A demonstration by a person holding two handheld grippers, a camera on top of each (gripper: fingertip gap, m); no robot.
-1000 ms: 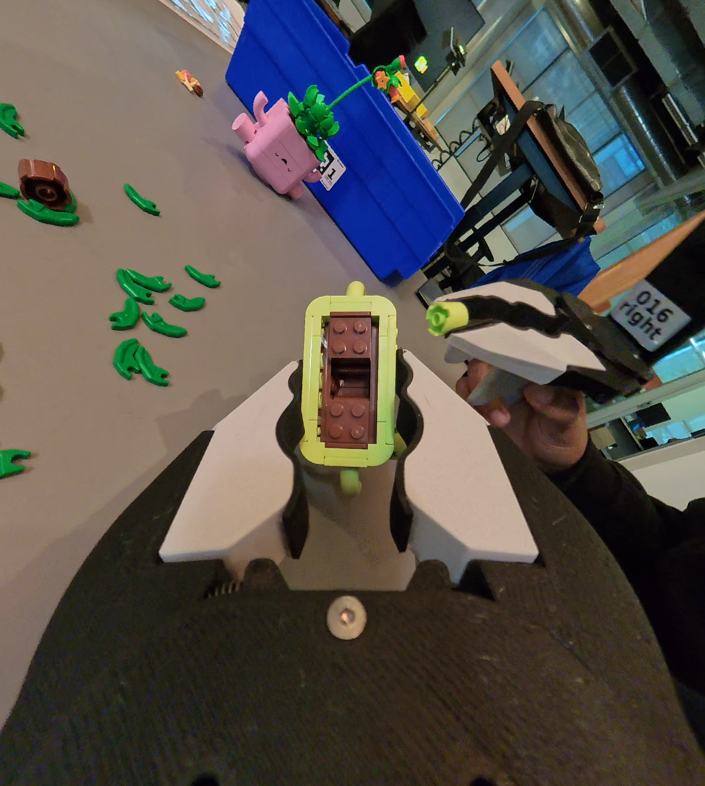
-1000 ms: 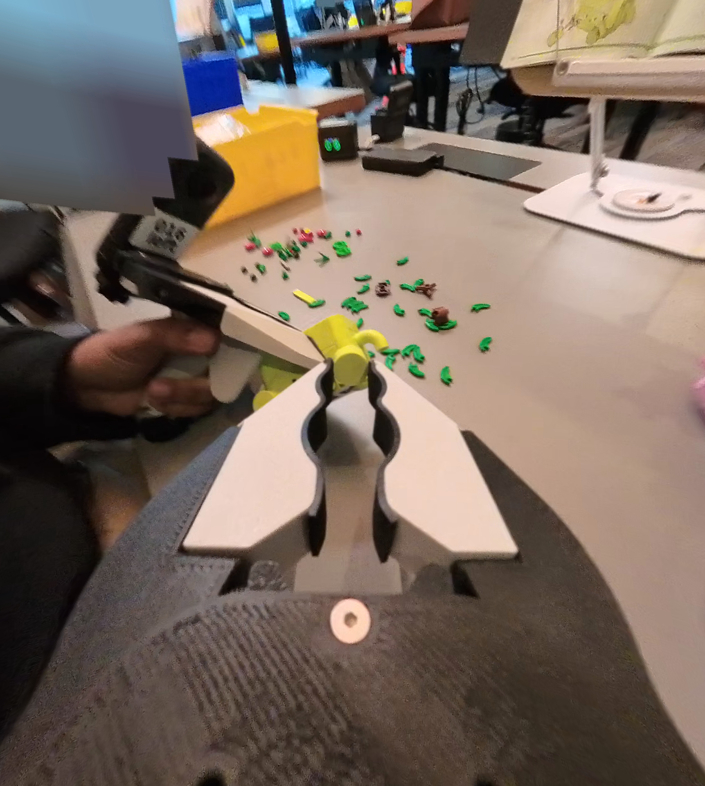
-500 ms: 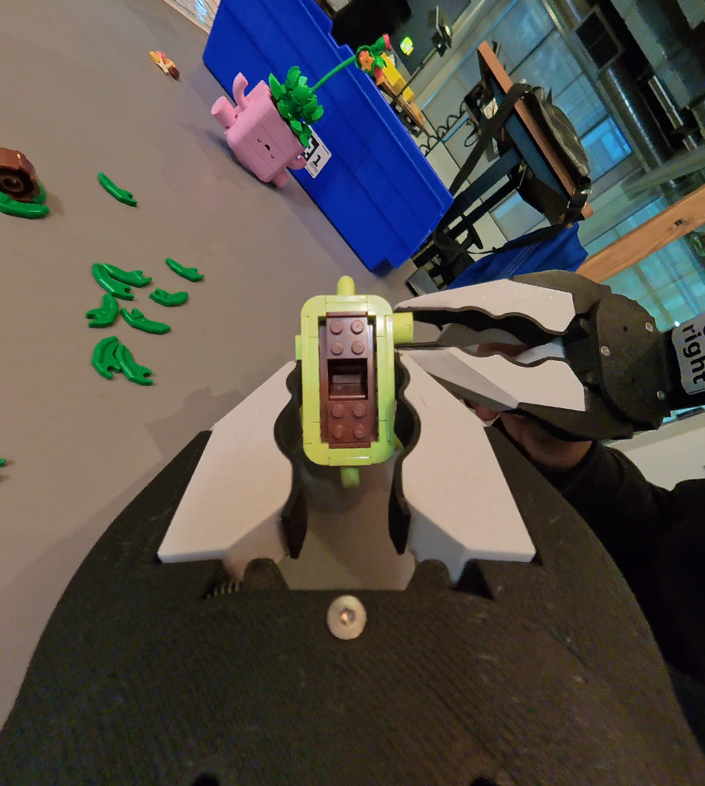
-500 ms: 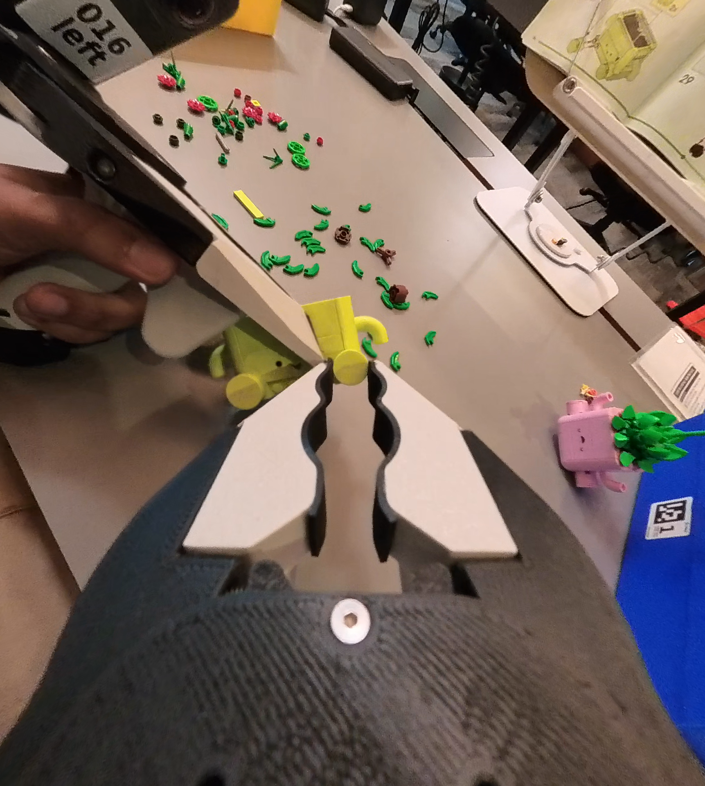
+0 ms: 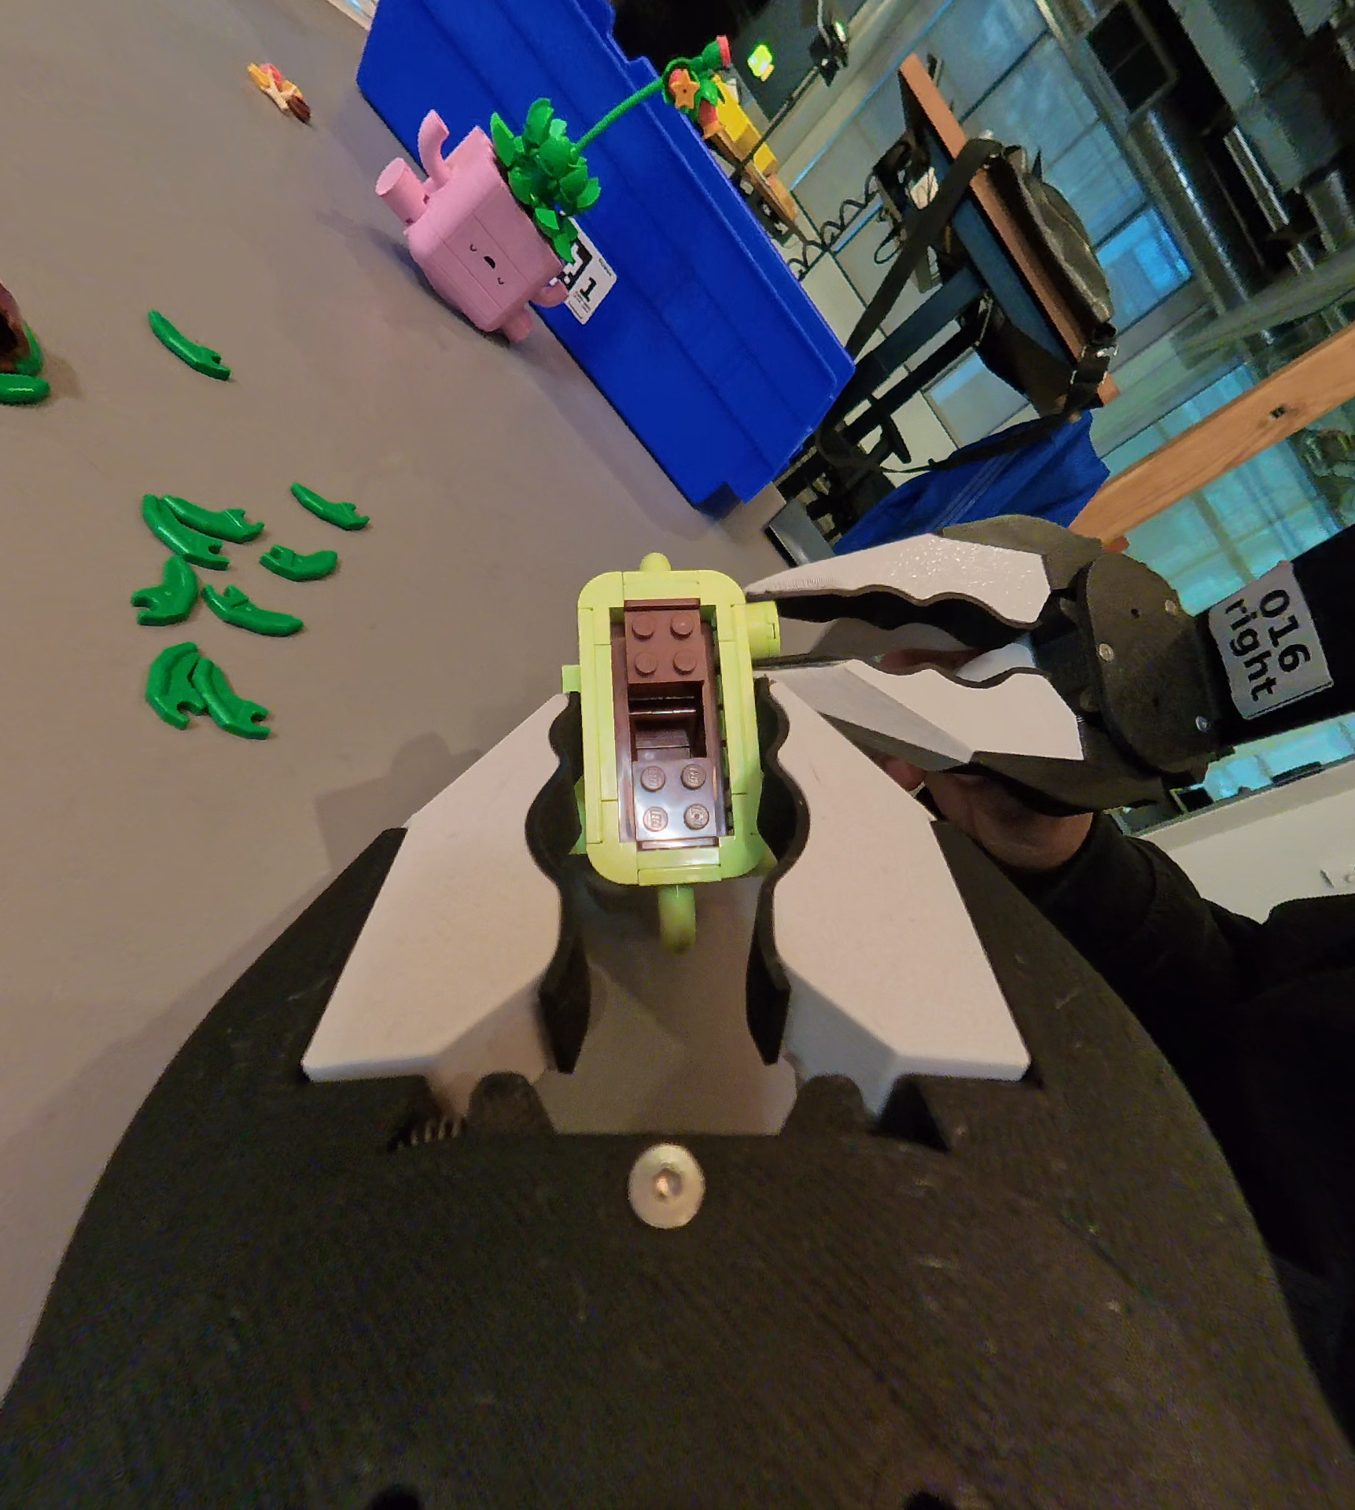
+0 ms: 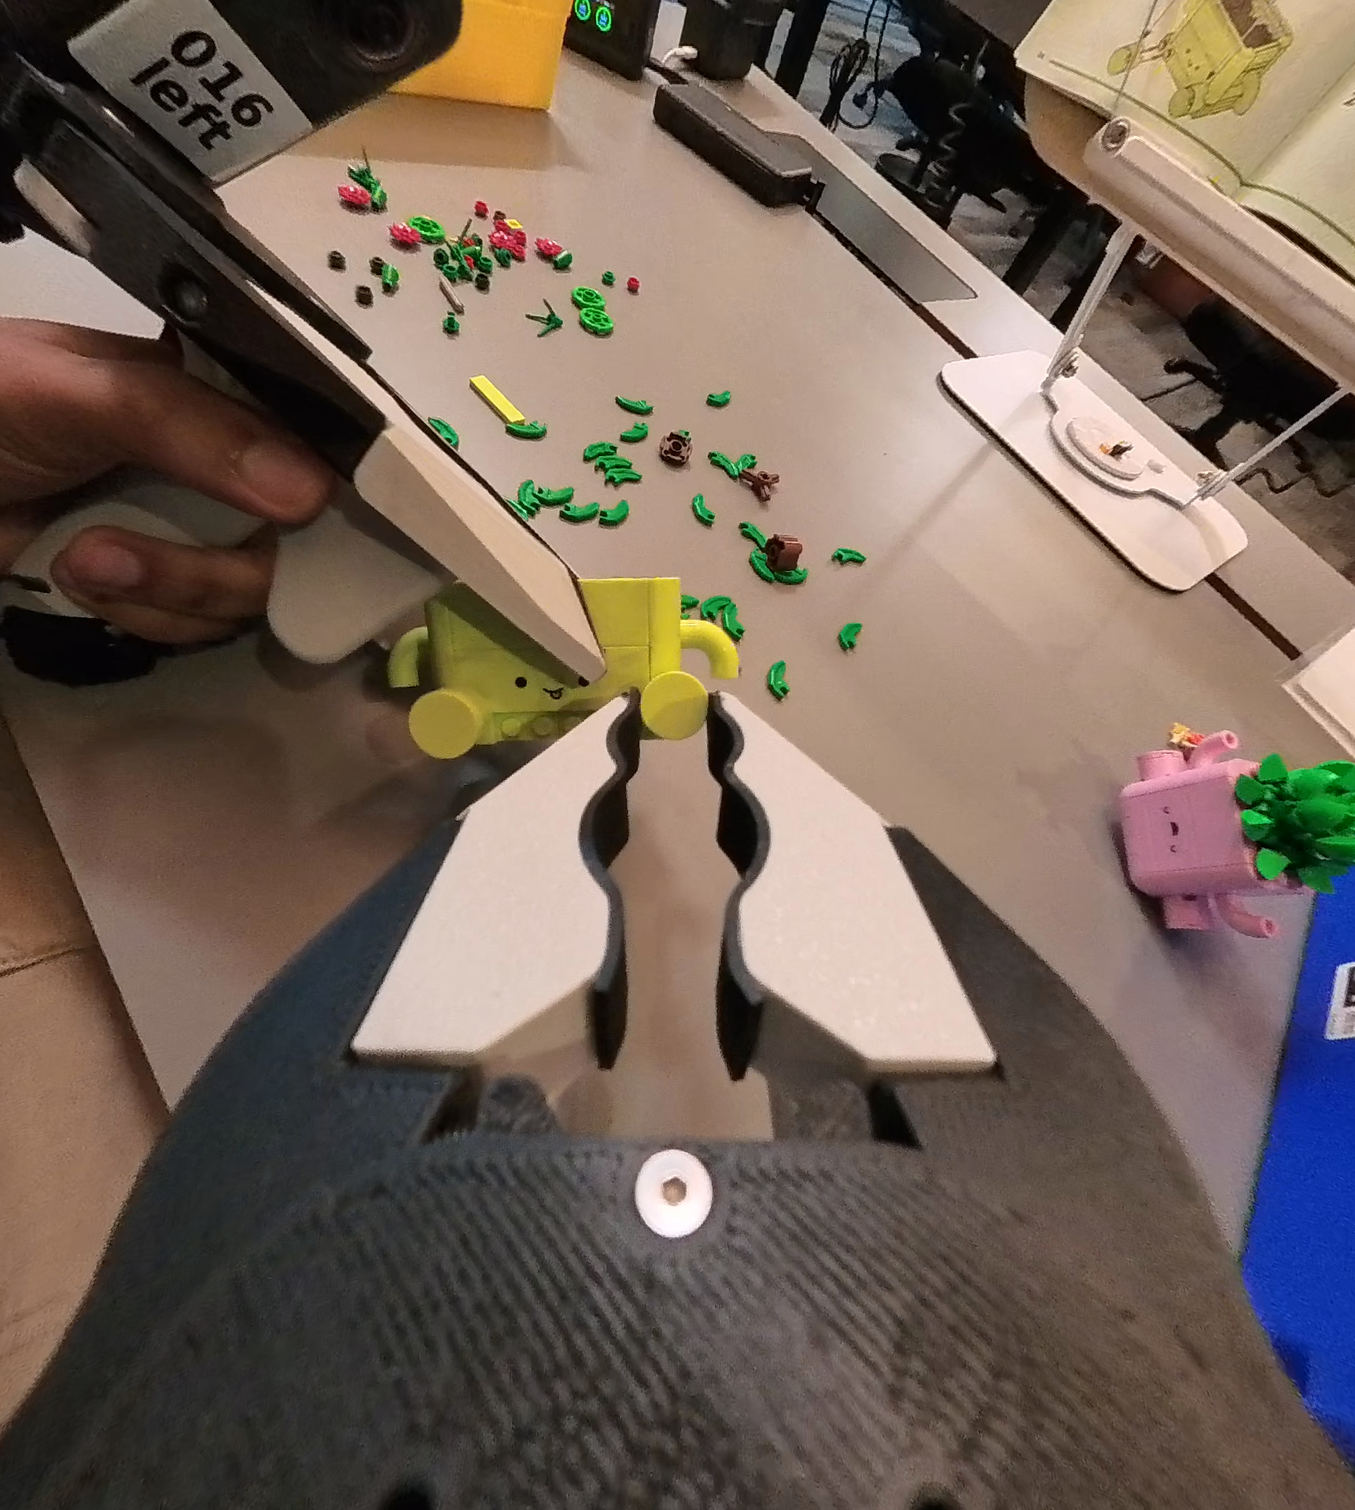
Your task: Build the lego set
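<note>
Pinching lime pot [image 5: 661, 727] w/ brown bricks [image 5: 664, 645] inside: left tool [image 5: 661, 768]; right tool [image 6: 667, 709] on its foot [image 6: 672, 708].

I see glossy, smooth plastic on the lime lego figure [image 5: 661, 727] at centre frame and the pink figure [image 5: 486, 241] upper left. My left gripper [image 5: 661, 760] has matt, grainy white fingers [image 5: 461, 907] on a rough, layered black body. The tabletop [image 5: 331, 408] looks matt grey; the blue bin [image 5: 657, 270] is smooth, shiny plastic.
</note>
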